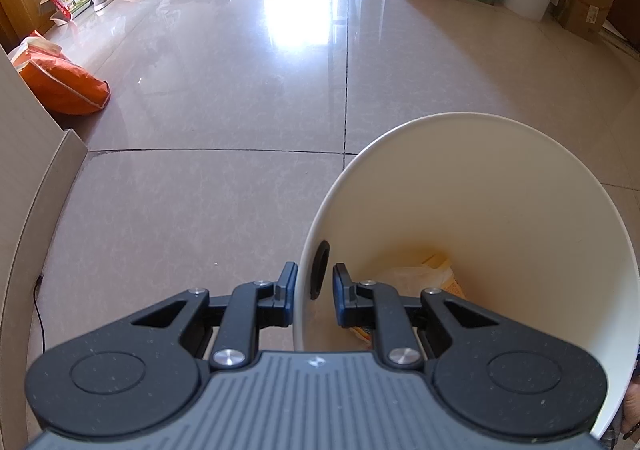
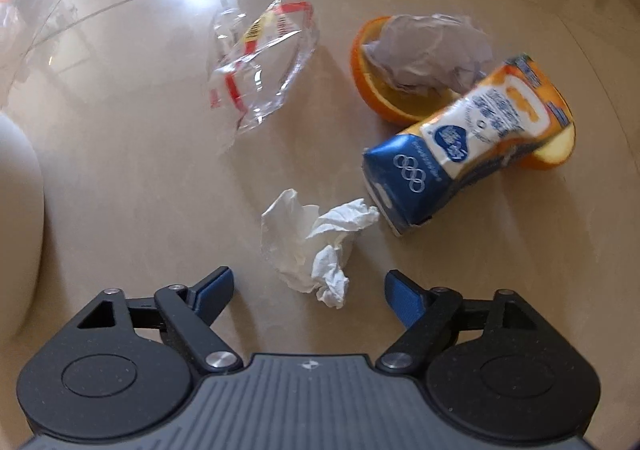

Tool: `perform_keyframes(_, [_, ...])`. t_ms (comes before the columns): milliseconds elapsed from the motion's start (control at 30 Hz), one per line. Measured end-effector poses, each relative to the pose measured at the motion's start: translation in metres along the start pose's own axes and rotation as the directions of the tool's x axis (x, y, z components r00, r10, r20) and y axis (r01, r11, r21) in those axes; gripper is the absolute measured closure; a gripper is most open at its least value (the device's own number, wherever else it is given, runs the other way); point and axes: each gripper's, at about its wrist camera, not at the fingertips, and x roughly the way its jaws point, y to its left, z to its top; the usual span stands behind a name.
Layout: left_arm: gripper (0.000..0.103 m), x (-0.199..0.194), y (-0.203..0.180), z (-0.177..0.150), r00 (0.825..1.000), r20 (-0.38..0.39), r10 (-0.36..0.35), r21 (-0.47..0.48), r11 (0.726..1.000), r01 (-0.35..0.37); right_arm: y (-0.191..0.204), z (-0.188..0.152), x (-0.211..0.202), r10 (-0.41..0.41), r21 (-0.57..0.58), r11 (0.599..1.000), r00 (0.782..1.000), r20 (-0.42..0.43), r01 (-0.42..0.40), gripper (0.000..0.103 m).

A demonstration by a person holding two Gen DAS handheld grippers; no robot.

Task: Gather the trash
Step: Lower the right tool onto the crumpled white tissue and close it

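Your left gripper (image 1: 314,282) is pinched on the rim of the white bin (image 1: 500,186), one finger outside the wall and one inside; some wrappers already lie at its bottom. Your right gripper (image 2: 308,286) hangs spread wide over the floor, nothing between its pads; a crumpled white tissue (image 2: 312,246) lies just ahead, with a milk carton (image 2: 460,146), orange peel (image 2: 384,98) and clear plastic wrapper (image 2: 264,66) beyond.

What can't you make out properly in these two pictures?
- Left wrist view: the white bin's contents, partly hidden by the left hand-held gripper.
- Right wrist view: the orange peel, mostly covered by crumpled paper and the carton.
- Carton print: blurred.
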Motion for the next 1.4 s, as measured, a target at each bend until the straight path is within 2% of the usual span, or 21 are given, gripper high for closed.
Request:
perform_keyframes(33, [0.087, 0.000, 0.000, 0.000, 1.000, 0.000, -0.001, -0.001, 1.000, 0.001, 0.000, 0.000, 0.003, -0.003, 0.013, 1.000, 1.000, -0.008, 0.003, 0.001])
perform_keyframes(67, [0.087, 0.000, 0.000, 0.000, 1.000, 0.001, -0.001, -0.004, 1.000, 0.001, -0.001, -0.001, 0.006, -0.011, 0.026, 1.000, 1.000, -0.014, 0.011, 0.000])
perform_keyframes(500, [0.087, 0.002, 0.005, 0.001, 1.000, -0.001, -0.012, -0.017, 1.000, 0.012, 0.001, -0.013, 0.008, -0.051, 0.073, 0.996, 0.994, 0.098, 0.044, 0.000])
perform_keyframes(800, [0.087, 0.004, 0.007, 0.000, 1.000, -0.007, -0.016, -0.024, 1.000, 0.015, -0.002, -0.011, 0.010, -0.100, 0.184, 0.980, 0.986, 0.136, 0.074, 0.001])
perform_keyframes(900, [0.087, 0.005, 0.007, 0.001, 1.000, -0.006, -0.015, -0.026, 1.000, 0.015, -0.005, -0.008, 0.008, -0.117, 0.221, 0.972, 0.981, 0.153, 0.081, 0.010])
perform_keyframes(1067, [0.087, 0.005, 0.009, 0.002, 1.000, -0.010, -0.019, -0.036, 0.999, 0.018, -0.010, 0.003, 0.001, -0.106, 0.253, 0.965, 0.982, 0.157, 0.063, 0.036])
perform_keyframes(1167, [0.087, 0.005, 0.009, 0.003, 1.000, -0.004, -0.017, -0.037, 0.999, 0.017, -0.017, -0.002, 0.004, -0.105, 0.265, 0.962, 0.984, 0.145, 0.063, 0.052])
perform_keyframes(1267, [0.087, 0.004, 0.009, 0.003, 1.000, 0.000, -0.016, -0.034, 0.999, 0.016, -0.019, 0.000, 0.002, -0.105, 0.290, 0.955, 0.986, 0.128, 0.064, 0.063])
perform_keyframes(1400, [0.089, 0.003, 0.009, 0.001, 1.000, 0.003, -0.012, -0.027, 1.000, 0.012, -0.012, 0.007, -0.010, -0.095, 0.312, 0.949, 0.987, 0.133, 0.049, 0.069])
